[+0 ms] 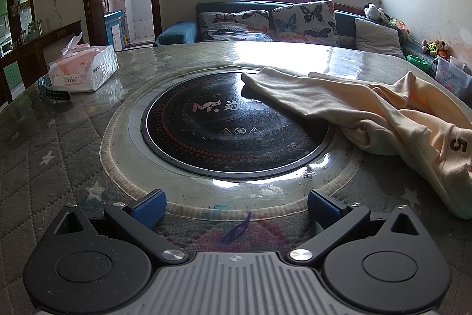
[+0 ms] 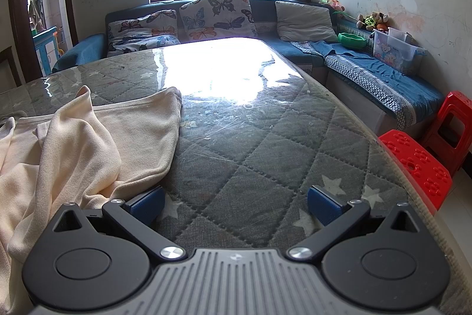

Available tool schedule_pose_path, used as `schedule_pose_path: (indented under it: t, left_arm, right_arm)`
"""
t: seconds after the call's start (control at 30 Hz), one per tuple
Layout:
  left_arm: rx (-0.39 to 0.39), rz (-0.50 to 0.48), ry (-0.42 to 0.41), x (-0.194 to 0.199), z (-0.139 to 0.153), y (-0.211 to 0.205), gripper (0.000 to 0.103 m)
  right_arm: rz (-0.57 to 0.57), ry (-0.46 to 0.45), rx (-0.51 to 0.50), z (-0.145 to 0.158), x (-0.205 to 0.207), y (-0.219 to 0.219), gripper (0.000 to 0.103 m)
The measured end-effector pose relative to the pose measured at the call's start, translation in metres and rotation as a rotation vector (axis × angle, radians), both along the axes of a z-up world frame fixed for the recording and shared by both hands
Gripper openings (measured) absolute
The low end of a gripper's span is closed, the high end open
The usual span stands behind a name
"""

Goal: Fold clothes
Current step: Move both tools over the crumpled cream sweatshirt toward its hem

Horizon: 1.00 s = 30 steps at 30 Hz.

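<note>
On the table [image 1: 73, 138], a tissue box [image 1: 97, 70] holds pink packs; both hand-held grippers [image 1: 234, 207] [image 2: 234, 204] gape empty beside cream garment [image 2: 88, 138].

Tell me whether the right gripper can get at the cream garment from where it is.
Probably yes. The right gripper is open and empty, and the cream garment lies crumpled on the table just beside its left finger, with nothing between them.

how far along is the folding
Nothing looks done: the cream garment lies crumpled on the table, one part draped over the black cooktop. Nothing is in hand: the left gripper and right gripper are both open and empty. Left: spreading it flat and every fold.
</note>
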<state>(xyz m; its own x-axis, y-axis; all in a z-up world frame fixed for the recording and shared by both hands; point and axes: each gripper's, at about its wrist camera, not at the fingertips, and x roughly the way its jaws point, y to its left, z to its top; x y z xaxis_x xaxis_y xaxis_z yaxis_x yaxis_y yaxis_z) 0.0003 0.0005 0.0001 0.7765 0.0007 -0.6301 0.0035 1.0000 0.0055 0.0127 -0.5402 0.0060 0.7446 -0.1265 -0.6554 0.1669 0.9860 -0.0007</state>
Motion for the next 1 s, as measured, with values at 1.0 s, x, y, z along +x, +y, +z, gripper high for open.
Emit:
schedule_pose_path:
  t: [1.0]
  left_arm:
    - [-0.068, -0.013, 0.068, -0.045, 0.037, -0.083, 0.103]
  right_arm:
    - [0.280, -0.050, -0.044, 0.046, -0.127, 0.086, 0.103]
